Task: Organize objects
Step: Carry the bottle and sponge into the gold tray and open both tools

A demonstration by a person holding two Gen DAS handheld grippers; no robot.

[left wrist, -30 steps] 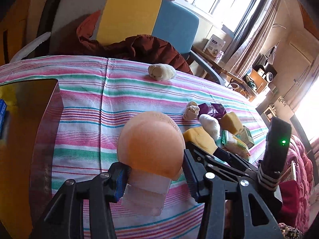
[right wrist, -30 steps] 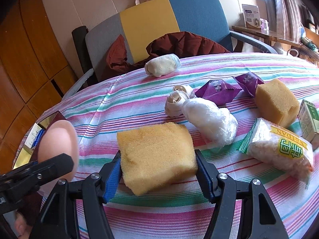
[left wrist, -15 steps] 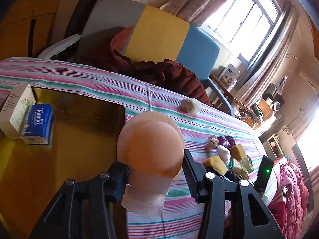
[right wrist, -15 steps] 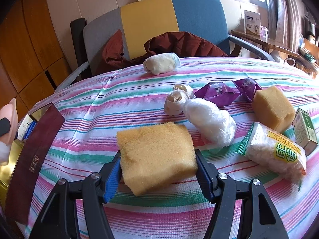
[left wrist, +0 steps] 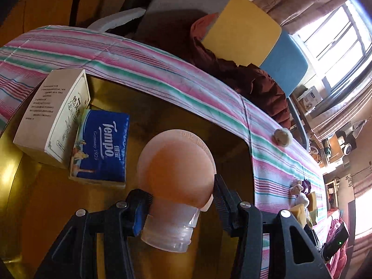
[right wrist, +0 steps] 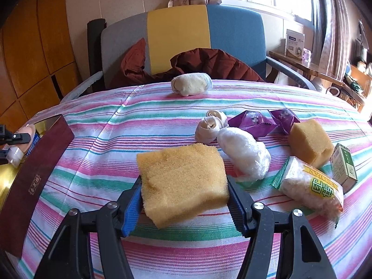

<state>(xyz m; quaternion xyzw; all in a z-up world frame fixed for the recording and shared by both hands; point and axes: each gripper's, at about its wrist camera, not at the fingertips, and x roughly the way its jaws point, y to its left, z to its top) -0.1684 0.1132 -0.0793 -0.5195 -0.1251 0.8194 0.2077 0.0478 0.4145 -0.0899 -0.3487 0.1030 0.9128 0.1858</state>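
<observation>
My left gripper (left wrist: 180, 205) is shut on an orange squeeze bottle (left wrist: 177, 169) with a clear cap, held over the gold inside of a box (left wrist: 58, 220). A white carton (left wrist: 50, 114) and a blue Tempo tissue pack (left wrist: 101, 146) lie in that box. My right gripper (right wrist: 184, 205) is shut on a yellow sponge (right wrist: 182, 180) low over the striped tablecloth (right wrist: 151, 121). The left gripper and bottle (right wrist: 22, 139) show at the far left of the right wrist view.
On the cloth lie a second sponge (right wrist: 310, 143), a white wrapped bundle (right wrist: 245, 152), rolled cloths (right wrist: 210, 126), purple packets (right wrist: 253, 123), a snack bag (right wrist: 309, 186), a green carton (right wrist: 344, 167) and a towel roll (right wrist: 191, 83). The box's maroon wall (right wrist: 34, 174) stands left. A chair (right wrist: 183, 37) sits behind.
My left gripper has carried the bottle leftward from over the cloth to over the gold box. My right gripper has stayed put with the sponge.
</observation>
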